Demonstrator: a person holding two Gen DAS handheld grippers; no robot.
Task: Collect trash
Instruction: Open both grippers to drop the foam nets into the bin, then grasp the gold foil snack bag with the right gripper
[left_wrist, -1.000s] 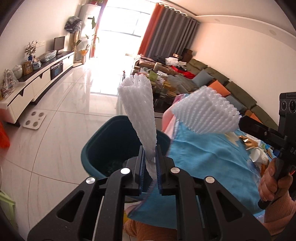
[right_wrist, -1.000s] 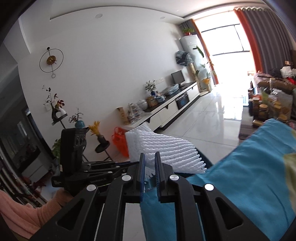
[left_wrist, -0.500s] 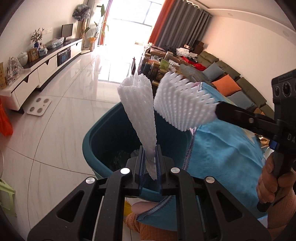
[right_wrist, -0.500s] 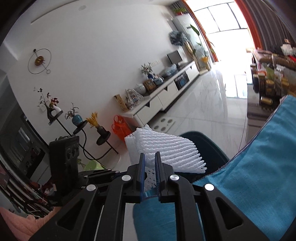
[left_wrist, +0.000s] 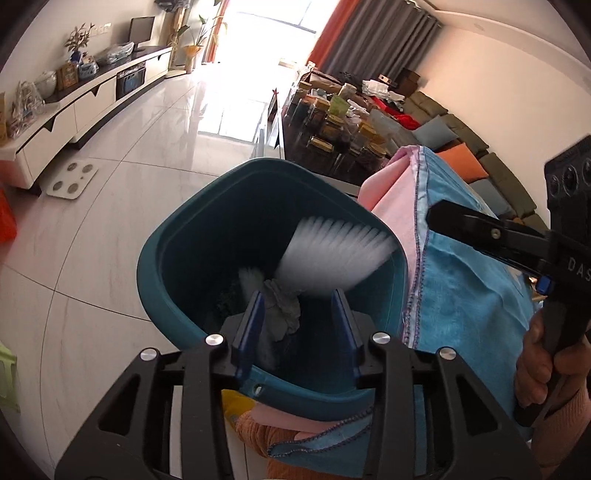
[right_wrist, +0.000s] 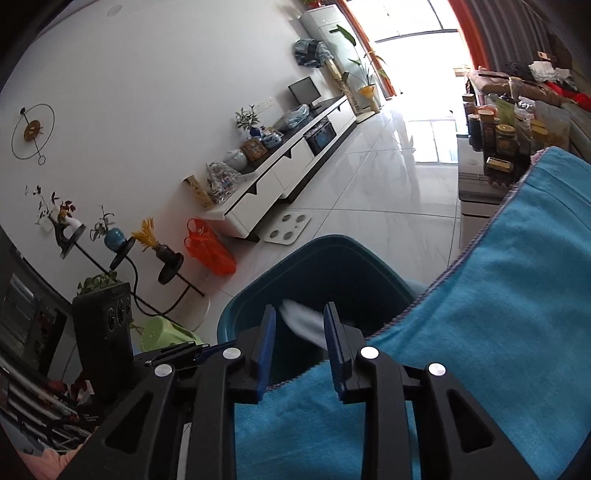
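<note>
Over the teal bin's rim (left_wrist: 155, 295), both grippers' jaws are opening, foam netting (left_wrist: 332, 254) free.

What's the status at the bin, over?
Left gripper and right gripper opening over the bin, nothing pinched. Foam net blurred, dropping inside. Blue cloth alongside the rim, not blocking.
</note>
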